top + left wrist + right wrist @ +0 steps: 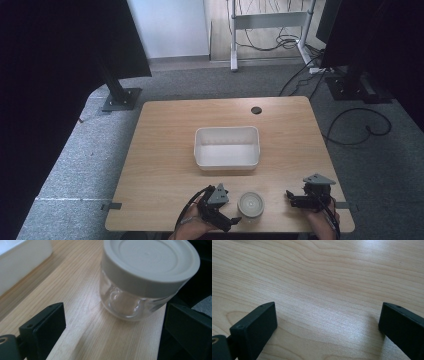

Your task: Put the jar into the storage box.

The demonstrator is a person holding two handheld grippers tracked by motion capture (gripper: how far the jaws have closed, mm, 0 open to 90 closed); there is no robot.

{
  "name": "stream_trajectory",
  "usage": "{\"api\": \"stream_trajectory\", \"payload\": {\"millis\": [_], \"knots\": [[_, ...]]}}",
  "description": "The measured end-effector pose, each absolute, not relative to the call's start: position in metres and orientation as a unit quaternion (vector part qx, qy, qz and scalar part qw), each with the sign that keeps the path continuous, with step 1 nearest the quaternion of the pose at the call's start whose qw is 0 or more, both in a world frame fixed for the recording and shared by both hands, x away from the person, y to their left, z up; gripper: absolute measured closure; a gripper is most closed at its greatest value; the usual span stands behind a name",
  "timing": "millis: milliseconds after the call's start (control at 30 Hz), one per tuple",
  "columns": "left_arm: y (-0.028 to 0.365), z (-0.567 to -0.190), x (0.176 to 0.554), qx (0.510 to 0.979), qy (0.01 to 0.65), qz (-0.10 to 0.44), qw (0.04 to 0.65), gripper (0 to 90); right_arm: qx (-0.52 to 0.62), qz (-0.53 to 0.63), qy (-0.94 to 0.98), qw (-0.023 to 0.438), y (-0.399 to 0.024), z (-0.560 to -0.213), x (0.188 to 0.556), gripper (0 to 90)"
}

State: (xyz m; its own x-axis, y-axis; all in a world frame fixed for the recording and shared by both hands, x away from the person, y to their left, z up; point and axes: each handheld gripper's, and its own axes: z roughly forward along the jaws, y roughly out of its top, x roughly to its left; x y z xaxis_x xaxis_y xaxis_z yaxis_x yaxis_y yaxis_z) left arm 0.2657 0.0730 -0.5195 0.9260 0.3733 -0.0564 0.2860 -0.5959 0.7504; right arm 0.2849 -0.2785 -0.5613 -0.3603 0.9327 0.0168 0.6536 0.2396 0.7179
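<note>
We see a round clear-walled jar [135, 282] with a smooth grey ridged lid standing on the pale wood-grain desk [82, 302], just ahead of our left gripper [113, 325], whose blocky black fingers are spread and released. Our right gripper [328, 325] rests with fingers spread wide over bare grain. A white rounded-rectangle bin [227, 146] sits beyond.
</note>
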Motion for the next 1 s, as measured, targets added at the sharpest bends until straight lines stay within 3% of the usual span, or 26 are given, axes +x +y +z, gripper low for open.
{"api": "stream_trajectory", "payload": {"millis": [1000], "knots": [[0.022, -0.526, 0.263, 0.908, 0.137, 0.062, 0.392, 5.7, 0.521, 0.327, 0.759, 0.213, -0.278, -0.561, 0.285, 1.5]]}}
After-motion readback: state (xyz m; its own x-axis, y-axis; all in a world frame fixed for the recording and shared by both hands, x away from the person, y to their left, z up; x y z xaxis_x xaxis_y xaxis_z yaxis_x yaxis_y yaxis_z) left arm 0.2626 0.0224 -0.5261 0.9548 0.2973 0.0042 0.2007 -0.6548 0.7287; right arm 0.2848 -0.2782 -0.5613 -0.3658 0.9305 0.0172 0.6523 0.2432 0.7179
